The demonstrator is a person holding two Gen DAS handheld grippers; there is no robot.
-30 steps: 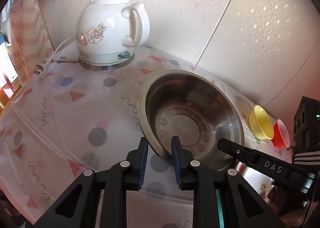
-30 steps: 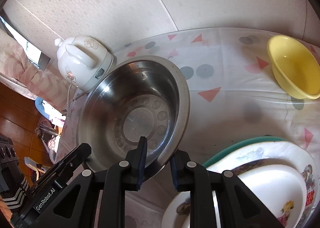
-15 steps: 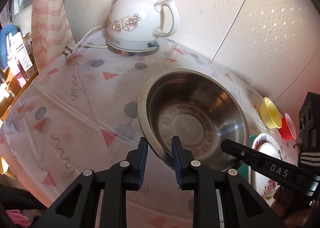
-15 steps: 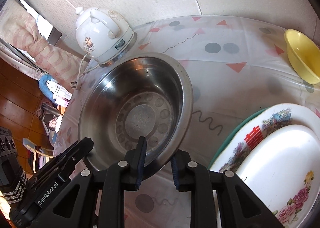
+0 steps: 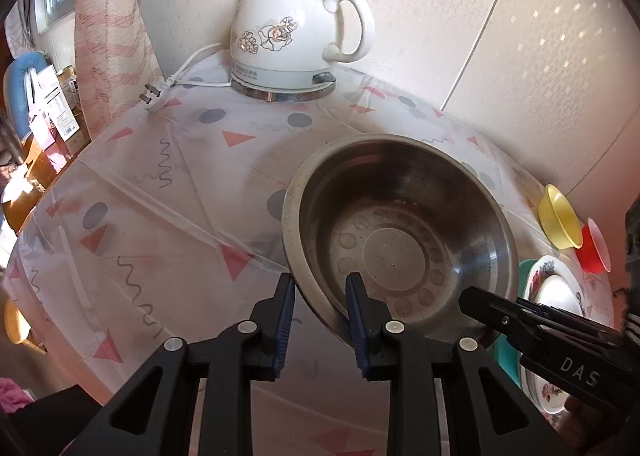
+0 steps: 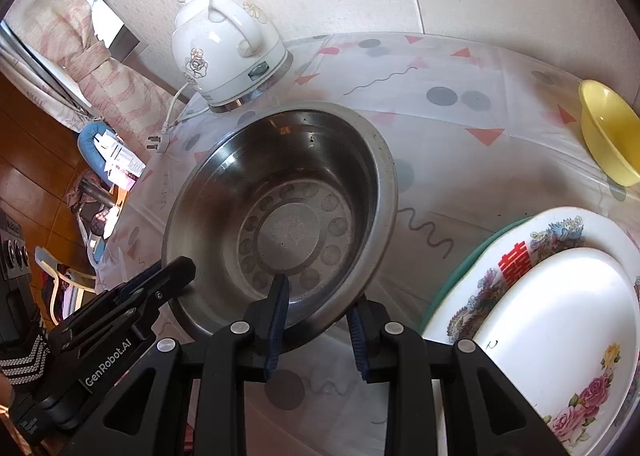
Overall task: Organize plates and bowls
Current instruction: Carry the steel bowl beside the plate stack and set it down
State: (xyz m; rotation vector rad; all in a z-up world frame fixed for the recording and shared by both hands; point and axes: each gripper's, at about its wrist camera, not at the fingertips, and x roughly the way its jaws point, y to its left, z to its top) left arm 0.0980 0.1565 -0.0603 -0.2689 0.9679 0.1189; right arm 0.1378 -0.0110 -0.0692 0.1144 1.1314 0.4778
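Note:
A large steel basin [image 5: 400, 216] [image 6: 288, 196] sits on the patterned tablecloth. My left gripper [image 5: 320, 284] straddles its near rim, one finger outside and one inside. Its jaws are opening and a sliver of cloth shows beside the outer pad. My right gripper [image 6: 316, 296] straddles the opposite part of the rim. Its jaws are also opening, and the pads stand off the wall. Each gripper's tip shows in the other's view. A stack of floral plates [image 6: 560, 296] on a teal plate [image 6: 460, 268] lies to the right.
A white kettle [image 5: 296, 36] [image 6: 224, 52] with its cord and plug [image 5: 152, 98] stands at the back against the wall. A yellow bowl [image 5: 558, 220] [image 6: 608, 136] and a red bowl [image 5: 594, 252] sit far right. The table edge drops off at the left.
The basin, with both grippers on its rim, has moved away from the kettle toward the table's front. The right gripper's jaws have widened, the left's slightly.

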